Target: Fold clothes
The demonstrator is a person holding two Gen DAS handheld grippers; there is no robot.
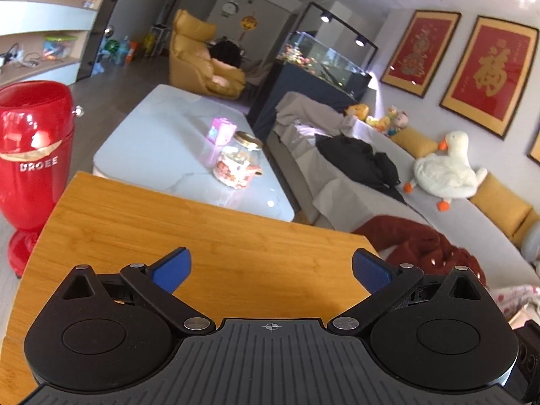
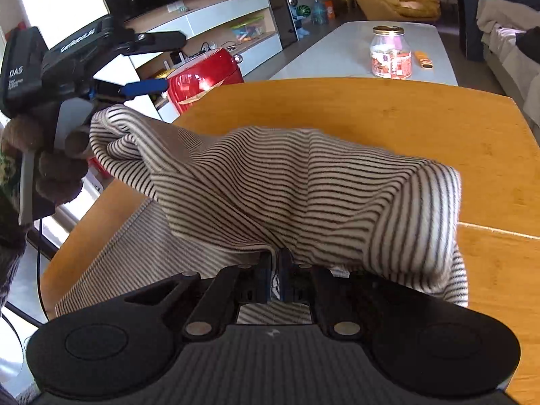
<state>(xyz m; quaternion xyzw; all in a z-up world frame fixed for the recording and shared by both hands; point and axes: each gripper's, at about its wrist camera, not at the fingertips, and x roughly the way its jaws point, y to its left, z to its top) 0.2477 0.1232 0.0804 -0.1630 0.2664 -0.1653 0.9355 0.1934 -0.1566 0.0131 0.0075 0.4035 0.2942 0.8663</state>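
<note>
Right gripper (image 2: 275, 270) clamped on striped garment (image 2: 287, 182), frame centre, over wooden table (image 2: 405, 114). Left gripper (image 1: 271, 266) wide, empty.

Shirt (image 2: 303, 185) on table (image 2: 405, 114) – jar (image 2: 391, 52) behind, vase (image 2: 202, 81) left

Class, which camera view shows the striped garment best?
The right wrist view: the striped garment fills its centre, pinched by the right gripper above the wooden table. The left wrist view shows none of it.

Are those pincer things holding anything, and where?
The right tool pinches the striped garment at its near edge. The left tool stands open, holding nothing.
</note>
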